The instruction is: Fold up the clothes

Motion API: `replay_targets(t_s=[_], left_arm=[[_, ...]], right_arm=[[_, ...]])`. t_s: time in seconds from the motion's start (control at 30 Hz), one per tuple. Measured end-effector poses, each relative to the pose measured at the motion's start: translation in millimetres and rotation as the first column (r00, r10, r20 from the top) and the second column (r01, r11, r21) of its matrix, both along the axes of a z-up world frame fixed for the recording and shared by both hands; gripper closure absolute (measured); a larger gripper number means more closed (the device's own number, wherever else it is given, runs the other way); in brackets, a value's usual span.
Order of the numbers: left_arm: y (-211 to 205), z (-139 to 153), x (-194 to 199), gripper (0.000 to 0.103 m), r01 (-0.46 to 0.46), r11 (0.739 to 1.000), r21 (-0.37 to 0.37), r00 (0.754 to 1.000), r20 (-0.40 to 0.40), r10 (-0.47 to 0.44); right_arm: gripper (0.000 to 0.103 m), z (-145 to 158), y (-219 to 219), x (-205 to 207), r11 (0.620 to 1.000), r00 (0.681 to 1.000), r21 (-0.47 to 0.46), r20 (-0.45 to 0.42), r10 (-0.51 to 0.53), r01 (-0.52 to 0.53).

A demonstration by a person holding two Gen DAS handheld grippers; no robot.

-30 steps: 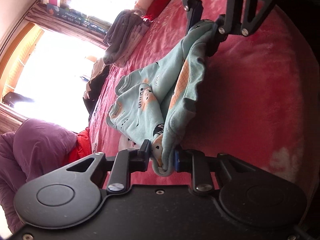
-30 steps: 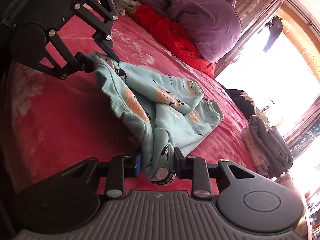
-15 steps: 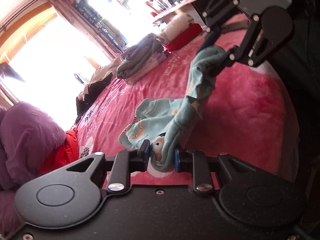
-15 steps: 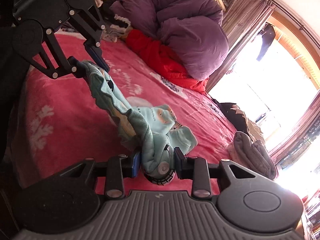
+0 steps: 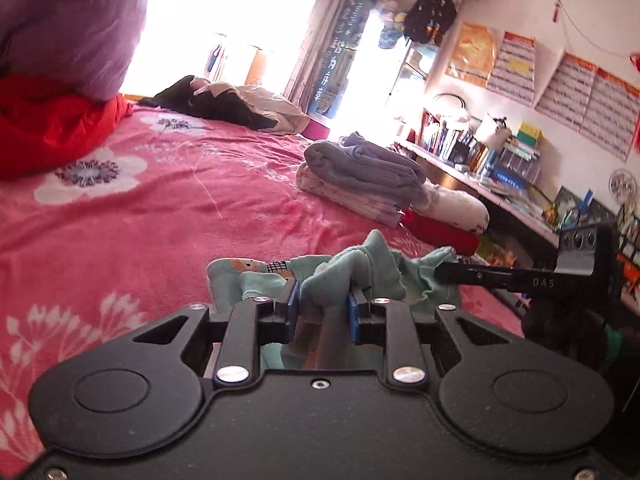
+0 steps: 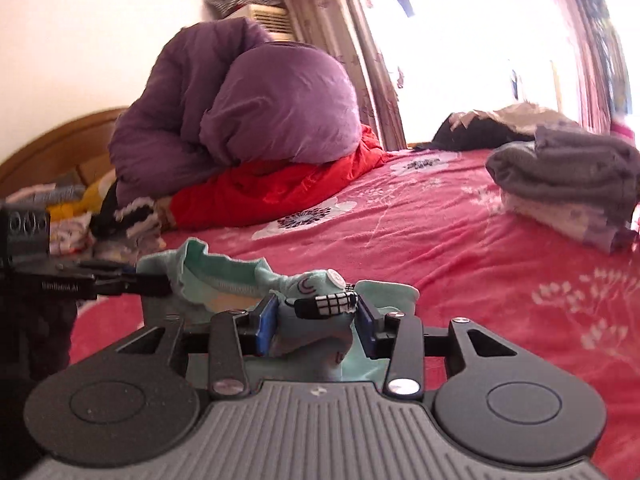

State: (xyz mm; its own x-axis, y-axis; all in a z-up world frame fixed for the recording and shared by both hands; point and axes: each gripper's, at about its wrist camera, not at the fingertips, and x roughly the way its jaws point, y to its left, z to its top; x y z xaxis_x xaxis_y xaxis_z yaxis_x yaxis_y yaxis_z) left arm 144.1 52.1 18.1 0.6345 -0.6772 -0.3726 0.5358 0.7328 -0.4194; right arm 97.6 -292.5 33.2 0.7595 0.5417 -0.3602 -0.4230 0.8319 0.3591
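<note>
a: where is the mint-green garment (image 5: 352, 272) right now?

b: bunched up and lifted over the near edge of the bed's pink flowered blanket (image 5: 160, 216), strung between the two tongs.

a: how do the left tongs (image 5: 322, 307) stand?

b: clamped on a thick fold of the garment; cloth fills the gap between the blue pads.

a: and the right tongs (image 6: 317, 316)?

b: their jaws have just been widening. a wad of the garment with a black-and-white grid patch (image 6: 326, 304) sits between the pads; the left pad touches it, but on the right i cannot tell whether the pad still presses.

a: do the two see each other?

b: yes. from the left wrist the right tongs (image 5: 444, 270) come in from the right edge, tips at the cloth. from the right wrist the left tongs (image 6: 156, 280) reach in from the left onto the garment's rim.

a: anything else on the bed?

b: a folded stack topped by a grey piece (image 5: 364, 168), a purple duvet (image 6: 256, 104) on a red one (image 6: 280, 184), and dark clothing (image 5: 216, 100) by the window.
</note>
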Motion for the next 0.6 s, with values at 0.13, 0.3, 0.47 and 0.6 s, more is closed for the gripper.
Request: replay_targets(t_s=[0.13,0.3,0.47,0.6], left_arm=[[7,-29,21,0.065,-0.051,0.993,-0.107,0.991,-0.127,0.037],[12,-45,24,0.046,-0.060,0.986,-0.153,0.977,-0.213,0.027],[25,-43,20,0.045,-0.077,0.974,-0.211,0.975,-0.220,0.030],[32,-45,14,0.045,-0.084,0.965,-0.247,0.969,-0.244,0.022]], right_arm=[[0.043,-44,-23,26,0.965,0.991,0.254,-0.133,-0.033,0.067],[0.024,-89,-50,37,0.844,0.961,0.521,-0.276,0.024,0.128],[0.016,-90,-68,28,0.773,0.966,0.621,-0.256,0.042,0.131],[0.015,-72,-56,14,0.871,0.982,0.491,-0.168,0.083,0.010]])
